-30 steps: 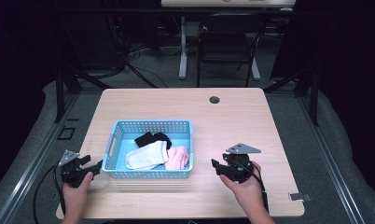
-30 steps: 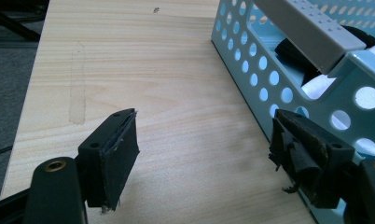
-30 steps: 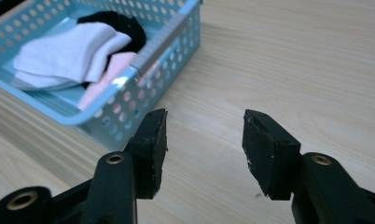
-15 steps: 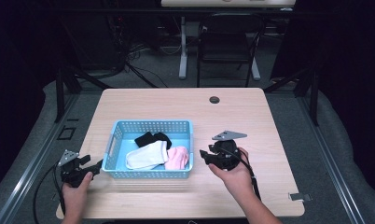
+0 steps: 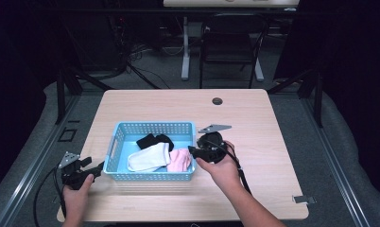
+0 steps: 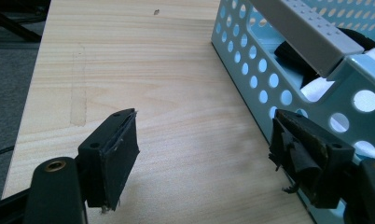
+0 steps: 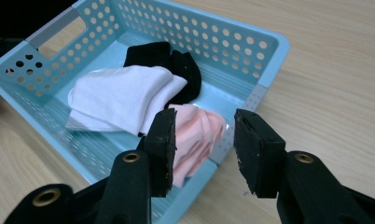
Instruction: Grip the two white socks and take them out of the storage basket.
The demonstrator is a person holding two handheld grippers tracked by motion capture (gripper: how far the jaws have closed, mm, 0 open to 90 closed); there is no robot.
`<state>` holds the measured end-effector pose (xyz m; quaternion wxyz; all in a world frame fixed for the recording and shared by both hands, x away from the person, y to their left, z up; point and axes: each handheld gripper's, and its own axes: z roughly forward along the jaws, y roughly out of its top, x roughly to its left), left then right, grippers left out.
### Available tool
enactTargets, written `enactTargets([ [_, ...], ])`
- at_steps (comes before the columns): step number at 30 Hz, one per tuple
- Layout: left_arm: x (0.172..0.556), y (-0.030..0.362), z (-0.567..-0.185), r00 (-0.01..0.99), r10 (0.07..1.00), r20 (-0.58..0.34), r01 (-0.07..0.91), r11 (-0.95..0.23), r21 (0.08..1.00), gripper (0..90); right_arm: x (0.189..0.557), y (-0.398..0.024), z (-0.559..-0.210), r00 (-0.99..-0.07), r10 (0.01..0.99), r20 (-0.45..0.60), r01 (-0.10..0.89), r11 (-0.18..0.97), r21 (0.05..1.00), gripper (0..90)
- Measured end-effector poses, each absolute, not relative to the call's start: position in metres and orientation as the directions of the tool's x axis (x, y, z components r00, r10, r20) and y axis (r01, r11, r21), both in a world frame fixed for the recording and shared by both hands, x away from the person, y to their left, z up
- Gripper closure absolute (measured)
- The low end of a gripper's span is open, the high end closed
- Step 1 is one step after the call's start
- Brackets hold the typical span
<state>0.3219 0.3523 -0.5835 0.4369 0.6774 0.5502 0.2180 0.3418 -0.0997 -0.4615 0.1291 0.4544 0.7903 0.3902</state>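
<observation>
High view: a blue basket (image 5: 152,176) is seen near the front edge of the tabletop (image 5: 273,142), left of centre, with a white sock (image 5: 148,157), a black sock (image 5: 155,140) and a pink sock (image 5: 180,160) lying inside. The right claw (image 5: 194,152) is held at the basket's right wall, beside the pink sock; its jaws have just been closing, yet are spread with nothing between them. The left claw (image 5: 97,169) is rested just off the basket's left end.

Left gripper view: the left claw (image 6: 204,154) is shown spread wide over bare wood, one jaw close against the perforated wall of the basket (image 6: 288,79); whether it touches cannot be told. Steadying the basket from here would likely help.

Right gripper view: the right claw (image 7: 205,140) is seen parted above the basket's near corner (image 7: 265,74), the pink sock (image 7: 197,135) just beyond the jaws, lapped against the white sock (image 7: 120,100). That overlap, unclear from above, suggests the pink sock's free edge should be approached so that it alone is pinched, clear of the rim.
</observation>
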Motion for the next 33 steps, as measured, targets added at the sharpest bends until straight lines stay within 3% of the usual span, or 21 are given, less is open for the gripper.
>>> enactTargets([
  [22,0.323,0.352,-0.584,0.298,0.935,-0.191,0.549,-0.004,0.836,23.3,0.382,-0.024,-0.480,-0.557,0.807,0.198,0.694,0.321,0.645,62.5],
  [33,0.323,0.353,-0.584,0.300,0.934,-0.194,0.550,-0.003,0.835,23.3,0.402,-0.002,-0.502,-0.523,0.799,0.298,0.797,0.334,0.504,64.6],
])
